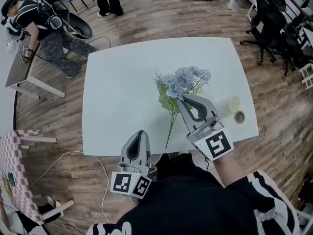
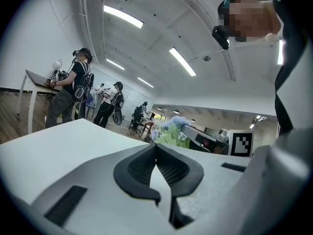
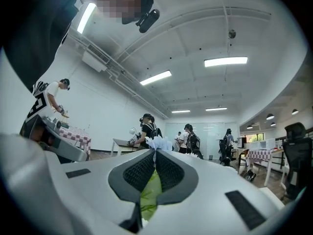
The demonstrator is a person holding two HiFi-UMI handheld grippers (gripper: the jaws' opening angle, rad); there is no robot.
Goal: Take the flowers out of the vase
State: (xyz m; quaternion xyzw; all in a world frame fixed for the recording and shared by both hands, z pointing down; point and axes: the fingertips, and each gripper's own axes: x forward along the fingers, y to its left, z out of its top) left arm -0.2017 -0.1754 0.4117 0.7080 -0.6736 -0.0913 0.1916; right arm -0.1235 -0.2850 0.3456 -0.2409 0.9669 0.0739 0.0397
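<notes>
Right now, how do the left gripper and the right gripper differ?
The right gripper has its jaws shut on the flowers; the left gripper has them shut on nothing. The right reaches over the table; the left sits at its near edge. Both carry marker cubes.

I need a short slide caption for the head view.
The right tool grips the flowers over the white table; the left tool is shut and empty.

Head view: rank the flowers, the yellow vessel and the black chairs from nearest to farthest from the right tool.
1. The flowers, mid-table, clamped in the right tool.
2. The yellow vessel, by the table's right edge.
3. The black chairs, on the floor at top right.
</notes>
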